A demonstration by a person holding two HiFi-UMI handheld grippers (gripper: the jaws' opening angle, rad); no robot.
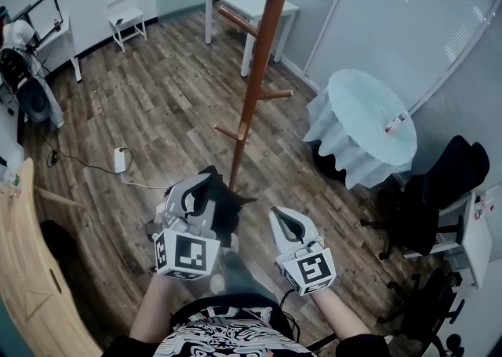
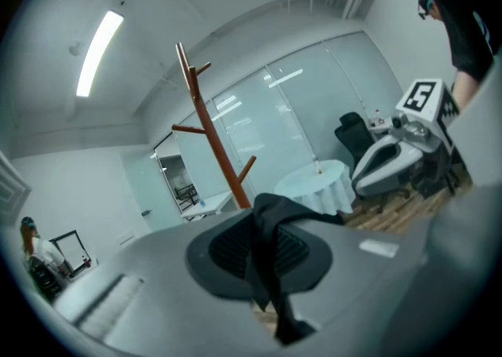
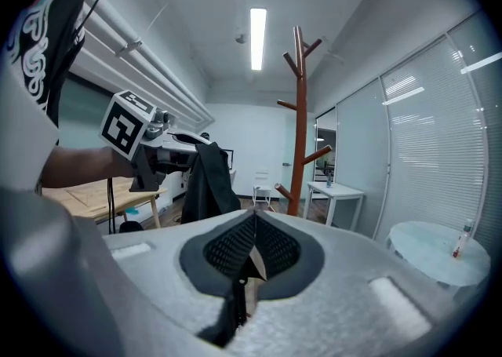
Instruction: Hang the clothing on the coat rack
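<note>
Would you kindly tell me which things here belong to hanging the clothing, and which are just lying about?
Job: black cloth garment, held by the left gripper; tall brown wooden coat rack; right gripper, shut, empty.
Lying about: round cloth-covered table; white desk; white chair; black office chair.

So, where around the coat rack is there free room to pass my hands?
The bare floor left of the coat rack, toward the white chair, is free. To its right it is crowded: the round table and black chairs.

Black clothing [image 1: 227, 202] pinched in left tongs [image 1: 205, 187], dangling near base of upright brown wooden coat rack [image 1: 259, 73]
</note>
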